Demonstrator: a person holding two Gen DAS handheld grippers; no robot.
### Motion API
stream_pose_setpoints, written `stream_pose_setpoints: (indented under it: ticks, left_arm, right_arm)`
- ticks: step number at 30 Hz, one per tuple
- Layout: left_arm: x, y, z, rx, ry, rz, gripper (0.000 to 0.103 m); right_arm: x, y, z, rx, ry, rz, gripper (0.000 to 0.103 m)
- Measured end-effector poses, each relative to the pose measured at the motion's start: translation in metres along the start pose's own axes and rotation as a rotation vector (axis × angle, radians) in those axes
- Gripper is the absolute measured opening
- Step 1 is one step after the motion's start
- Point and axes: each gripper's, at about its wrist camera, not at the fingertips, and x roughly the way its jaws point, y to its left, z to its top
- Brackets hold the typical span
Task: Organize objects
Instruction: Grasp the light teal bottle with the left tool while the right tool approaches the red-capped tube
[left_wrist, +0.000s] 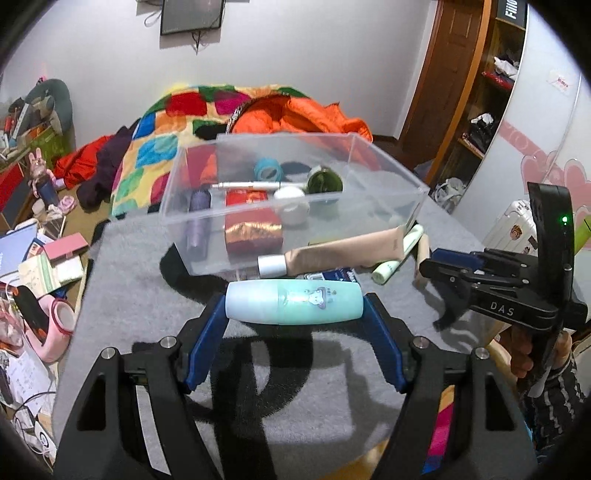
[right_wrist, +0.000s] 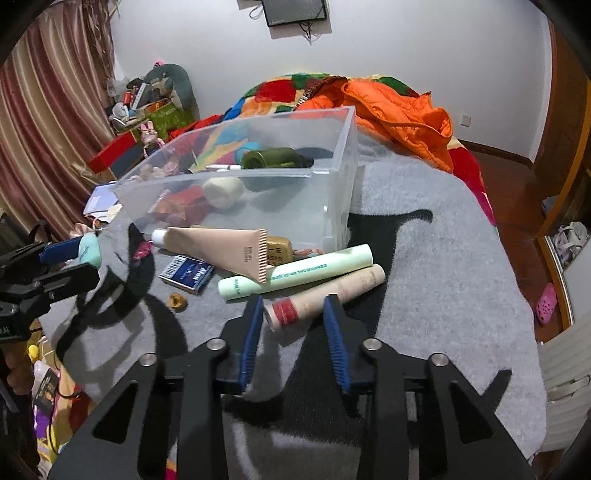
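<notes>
On the grey mat, far side: clear bin (left_wrist: 295, 173). Left gripper (left_wrist: 295, 306) pinches the mint bottle (left_wrist: 293, 302) endwise, long axis crosswise, just near of the bin. Right gripper (right_wrist: 293, 314), spread, straddles the beige tube (right_wrist: 325, 291), which angles far-right.

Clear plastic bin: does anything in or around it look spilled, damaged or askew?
Nothing spilled or damaged. The clear plastic bin sits upright on the grey cloth; the beige tube, pale green tube and blue packet simply lie unsorted in front of it.
</notes>
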Motion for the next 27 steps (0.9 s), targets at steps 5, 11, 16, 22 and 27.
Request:
stream_pose_setpoints:
  ticks: [5, 11, 16, 22, 27]
  left_arm:
    - [-0.011, -0.001, 0.004, -0.001, -0.028, -0.003, 0.073]
    - [-0.02, 0.0, 0.007, 0.002, -0.054, 0.001, 0.073]
    - [-0.017, 0.003, 0.005, -0.003, -0.045, -0.005, 0.073]
    - [-0.011, 0.0, 0.003, 0.016, -0.028, -0.006, 0.073]
    - [-0.003, -0.003, 0.005, 0.022, -0.021, -0.005, 0.073]
  right_arm:
    - [-0.011, 0.003, -0.004, -0.009, -0.006, 0.031, 0.027]
    - [-0.019, -0.004, -0.005, 0.002, -0.024, -0.007, 0.038]
    - [-0.004, -0.01, 0.006, -0.071, -0.029, -0.055, 0.083]
    - [0.023, -0.017, 0.008, -0.142, 0.06, -0.031, 0.083]
    - [0.031, -0.015, 0.008, -0.176, 0.071, -0.013, 0.07]
